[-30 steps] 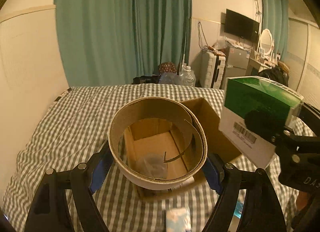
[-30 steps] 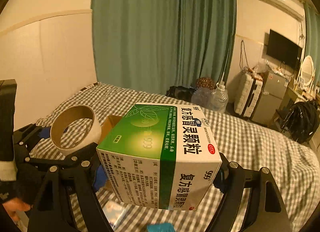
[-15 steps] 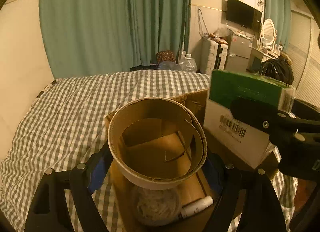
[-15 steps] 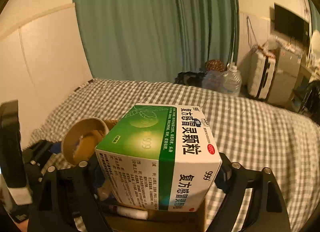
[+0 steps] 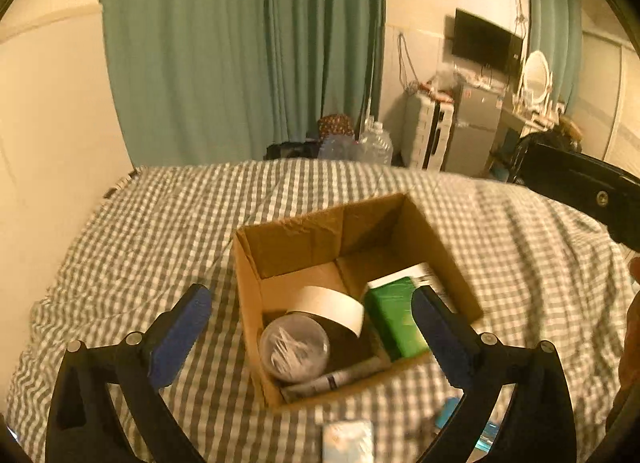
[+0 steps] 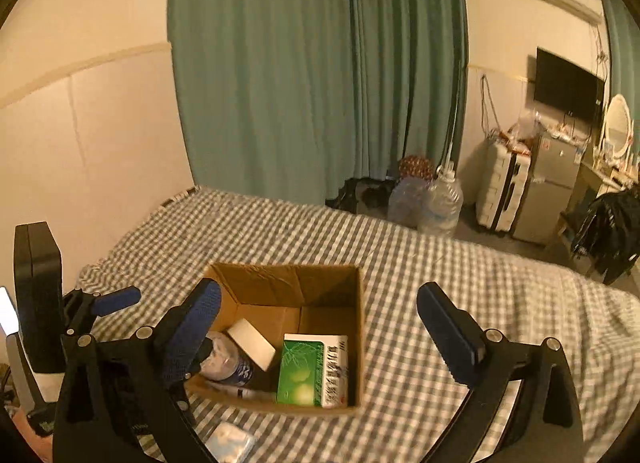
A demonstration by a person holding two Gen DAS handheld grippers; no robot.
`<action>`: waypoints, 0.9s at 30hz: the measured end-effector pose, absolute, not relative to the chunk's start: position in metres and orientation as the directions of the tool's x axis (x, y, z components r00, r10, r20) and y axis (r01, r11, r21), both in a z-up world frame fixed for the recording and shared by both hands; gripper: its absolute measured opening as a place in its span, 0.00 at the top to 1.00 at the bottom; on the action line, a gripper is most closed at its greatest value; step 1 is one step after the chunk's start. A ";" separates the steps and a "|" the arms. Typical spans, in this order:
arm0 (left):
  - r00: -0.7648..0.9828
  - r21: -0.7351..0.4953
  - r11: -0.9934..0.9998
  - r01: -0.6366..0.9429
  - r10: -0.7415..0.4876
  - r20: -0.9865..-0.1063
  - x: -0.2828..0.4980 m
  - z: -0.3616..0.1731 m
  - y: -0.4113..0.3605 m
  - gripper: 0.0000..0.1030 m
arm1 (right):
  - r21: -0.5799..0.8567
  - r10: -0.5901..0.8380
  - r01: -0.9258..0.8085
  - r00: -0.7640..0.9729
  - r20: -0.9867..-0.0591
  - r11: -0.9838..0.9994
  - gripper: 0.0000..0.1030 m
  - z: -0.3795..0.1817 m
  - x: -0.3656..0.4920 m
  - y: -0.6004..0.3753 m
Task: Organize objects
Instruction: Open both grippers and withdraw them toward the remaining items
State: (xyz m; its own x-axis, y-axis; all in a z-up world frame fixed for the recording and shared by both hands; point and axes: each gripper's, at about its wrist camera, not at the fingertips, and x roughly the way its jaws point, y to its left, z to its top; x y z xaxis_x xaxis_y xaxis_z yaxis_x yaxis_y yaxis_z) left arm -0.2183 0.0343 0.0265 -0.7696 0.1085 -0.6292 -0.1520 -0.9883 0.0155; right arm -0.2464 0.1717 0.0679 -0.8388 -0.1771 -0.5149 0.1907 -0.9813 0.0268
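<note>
1. The left gripper (image 5: 308,339) hangs above the near left part of a cardboard box (image 5: 288,239), its blue-padded fingers (image 5: 180,335) spread wide apart with nothing between them.
2. The right gripper (image 6: 320,335) hovers over the same box (image 6: 360,343), and its fingers (image 6: 448,339) are likewise wide apart and hold nothing.
3. The box stands open on a bed covered with a grey-and-white checked sheet (image 5: 132,263), with its flaps upright.
4. Inside the box, a tape roll (image 5: 332,307) sits near the middle, tilted, with its pale outer face up.
5. A green and white medicine box (image 5: 394,323) lies in the right part of the box, just beside the tape roll; the right wrist view shows its leaf print (image 6: 312,371).
6. A round clear jar (image 5: 294,347) with thin white sticks inside lies at the near left of the box, touching the tape roll.
7. A white tube or pen (image 5: 340,377) lies along the near wall of the box.
8. A small pale packet (image 5: 347,441) rests on the sheet just in front of the box.
9. Beyond the bed hang green curtains (image 6: 320,63), with water bottles (image 6: 440,203) on the floor below them.
</note>
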 end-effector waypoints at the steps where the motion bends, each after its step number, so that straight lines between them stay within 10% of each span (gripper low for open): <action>1: -0.775 0.018 -0.989 -0.150 0.106 -0.623 -0.213 0.032 0.034 0.00 | 0.017 -0.171 0.189 -0.846 -0.506 -0.982 0.04 0.077 -0.236 0.174; 11: -0.816 0.029 -0.996 -0.090 0.057 -0.576 -0.121 0.075 0.023 0.00 | -0.012 -0.171 0.202 -0.857 -0.486 -0.979 0.03 0.118 -0.141 0.192; 27: -0.760 0.029 -0.999 -0.014 -0.008 -0.650 -0.080 -0.038 0.021 0.00 | 0.033 -0.195 0.232 -0.724 -0.661 -0.972 0.03 -0.017 -0.118 0.210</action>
State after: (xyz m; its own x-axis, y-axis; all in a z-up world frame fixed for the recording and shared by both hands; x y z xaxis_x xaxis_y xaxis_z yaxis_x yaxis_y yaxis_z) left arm -0.0802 0.0212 -0.0381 -0.7602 -0.0082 -0.6496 -0.0137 -0.9995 0.0286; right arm -0.1182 0.2099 -0.0169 -0.7244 -0.1953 -0.6612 0.2319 -0.9722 0.0331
